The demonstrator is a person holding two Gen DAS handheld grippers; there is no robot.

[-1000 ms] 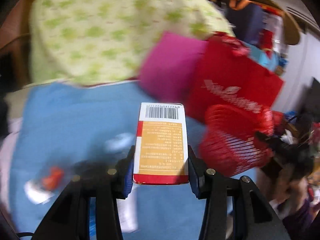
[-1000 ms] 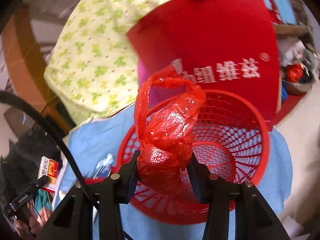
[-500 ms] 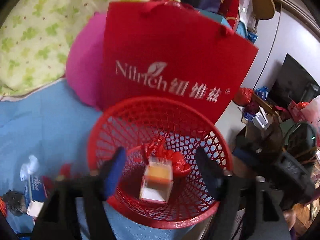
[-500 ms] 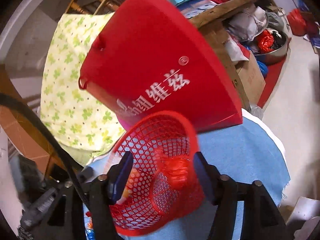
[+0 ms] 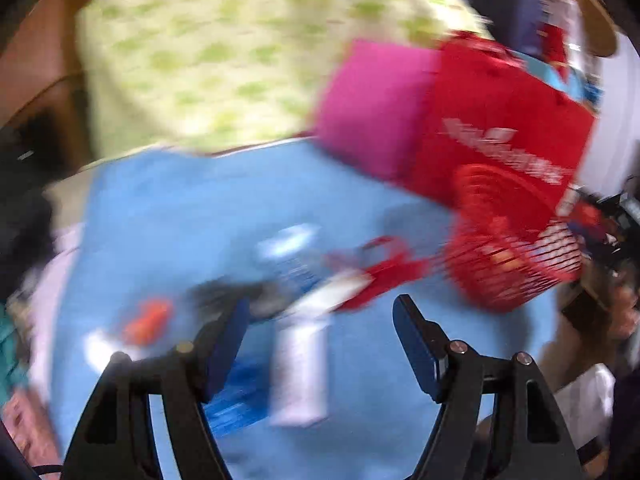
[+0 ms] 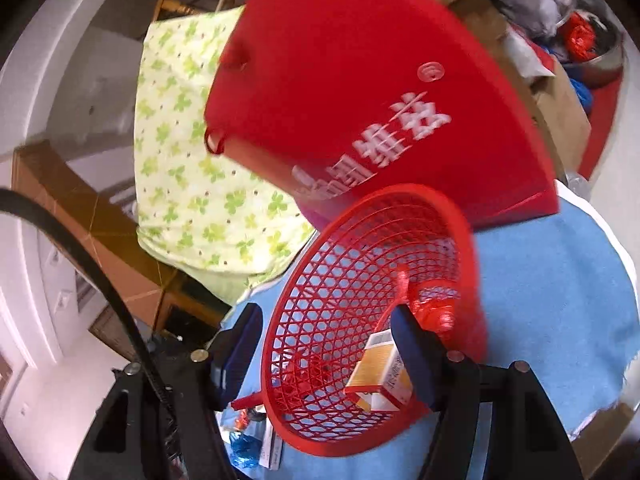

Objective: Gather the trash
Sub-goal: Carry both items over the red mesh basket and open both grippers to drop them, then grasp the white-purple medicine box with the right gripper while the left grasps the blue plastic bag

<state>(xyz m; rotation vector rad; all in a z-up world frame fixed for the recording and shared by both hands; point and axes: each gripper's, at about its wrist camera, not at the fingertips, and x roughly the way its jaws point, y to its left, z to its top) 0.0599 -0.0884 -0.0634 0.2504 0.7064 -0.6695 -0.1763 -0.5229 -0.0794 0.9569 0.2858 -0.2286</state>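
My left gripper [image 5: 320, 336] hangs over a blue cloth [image 5: 192, 216], its jaws opening with nothing between them. Below it lie blurred scraps: a white wrapper [image 5: 300, 372], a blue wrapper [image 5: 240, 392], a red scrap [image 5: 380, 276] and an orange bit [image 5: 148, 320]. The red mesh basket [image 5: 516, 240] stands to the right. In the right wrist view the basket [image 6: 320, 320] fills the space just beyond my right gripper [image 6: 326, 348], which is open and grips nothing. Inside the basket lie an orange-and-white carton [image 6: 380, 376] and a crumpled red plastic bag [image 6: 432, 308].
A red paper bag [image 6: 360, 100] with white lettering stands right behind the basket, beside a pink cushion [image 5: 372, 108] and a green-patterned pillow [image 6: 180, 168]. More scraps [image 6: 244, 448] lie left of the basket. The cloth's edge [image 6: 616, 360] drops off at the right.
The left gripper let the carton go into the basket and swung back left over the cloth. The right gripper released the red plastic bag into the basket and rolled.
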